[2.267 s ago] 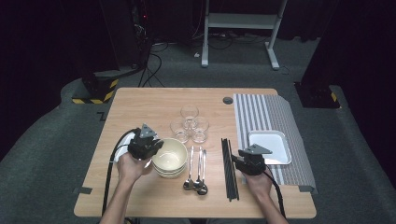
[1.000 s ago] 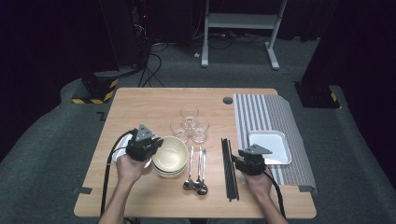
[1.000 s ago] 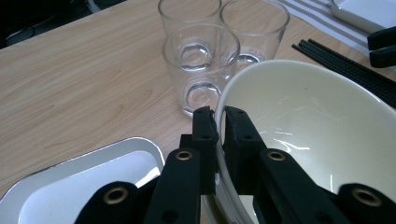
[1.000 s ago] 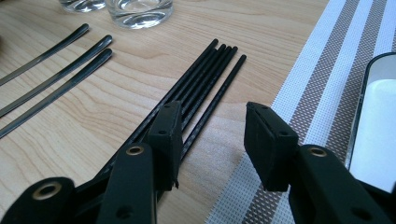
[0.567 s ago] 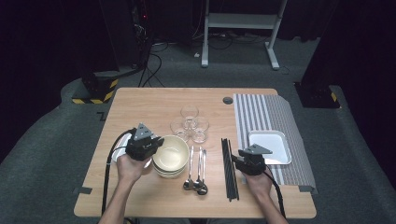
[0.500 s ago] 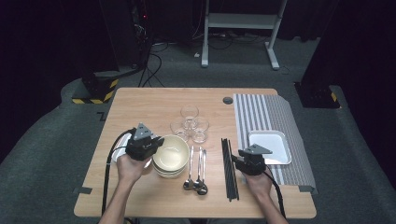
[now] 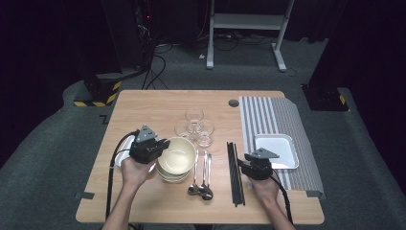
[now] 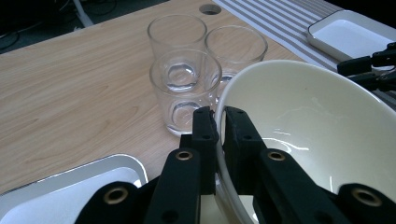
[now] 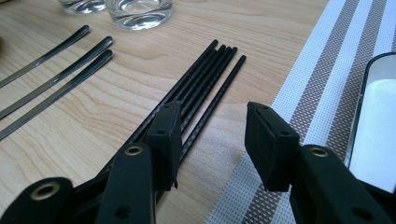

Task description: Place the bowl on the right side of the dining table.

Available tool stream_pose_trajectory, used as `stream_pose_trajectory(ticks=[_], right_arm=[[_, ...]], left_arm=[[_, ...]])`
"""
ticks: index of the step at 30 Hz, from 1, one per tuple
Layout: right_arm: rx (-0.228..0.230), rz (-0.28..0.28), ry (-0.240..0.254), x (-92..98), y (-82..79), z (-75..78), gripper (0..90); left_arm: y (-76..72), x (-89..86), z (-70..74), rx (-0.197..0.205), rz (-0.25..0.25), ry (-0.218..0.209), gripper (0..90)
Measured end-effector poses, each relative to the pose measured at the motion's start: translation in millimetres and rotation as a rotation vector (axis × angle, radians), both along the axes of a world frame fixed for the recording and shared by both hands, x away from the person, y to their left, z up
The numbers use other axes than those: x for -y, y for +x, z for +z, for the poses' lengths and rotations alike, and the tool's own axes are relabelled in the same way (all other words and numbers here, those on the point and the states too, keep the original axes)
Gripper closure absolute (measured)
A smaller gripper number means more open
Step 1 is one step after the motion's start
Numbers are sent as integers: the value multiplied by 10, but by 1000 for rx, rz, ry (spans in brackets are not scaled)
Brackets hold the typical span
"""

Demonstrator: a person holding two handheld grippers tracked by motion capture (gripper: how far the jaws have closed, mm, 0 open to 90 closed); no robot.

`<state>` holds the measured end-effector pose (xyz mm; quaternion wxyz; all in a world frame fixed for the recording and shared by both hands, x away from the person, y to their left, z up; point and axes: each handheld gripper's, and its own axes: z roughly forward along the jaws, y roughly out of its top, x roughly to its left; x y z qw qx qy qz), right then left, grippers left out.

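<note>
The cream bowl [image 8: 308,135], at lower centre of the high view atop a stack of bowls [image 7: 173,173], has its near rim pinched between the narrow jaws of the left gripper [image 8: 219,122]. Risk: an edge grip on a smooth rim may slip, dropping the bowl onto the stack or against the glasses [image 8: 185,88] just beyond. The right gripper [image 9: 212,140], at lower right, stands half open and empty over the black chopsticks [image 9: 205,79].

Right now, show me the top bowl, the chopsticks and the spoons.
Top bowl [image 8: 299,121], left gripper view, on its inner wall.
Chopsticks [image 9: 205,79], right gripper view, on the middle of the bundle.
Spoons [image 7: 201,189], high view, on the bowl ends.
</note>
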<state>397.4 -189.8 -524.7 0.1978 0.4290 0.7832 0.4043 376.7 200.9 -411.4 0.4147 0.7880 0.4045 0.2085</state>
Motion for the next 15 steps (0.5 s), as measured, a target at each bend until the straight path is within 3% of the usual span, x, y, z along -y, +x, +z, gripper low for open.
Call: stream_pose_trajectory(ticks=[15], right_arm=[[1, 2, 1, 2, 2, 0, 562]], left_arm=[[22, 47, 73, 1, -14, -46, 834]])
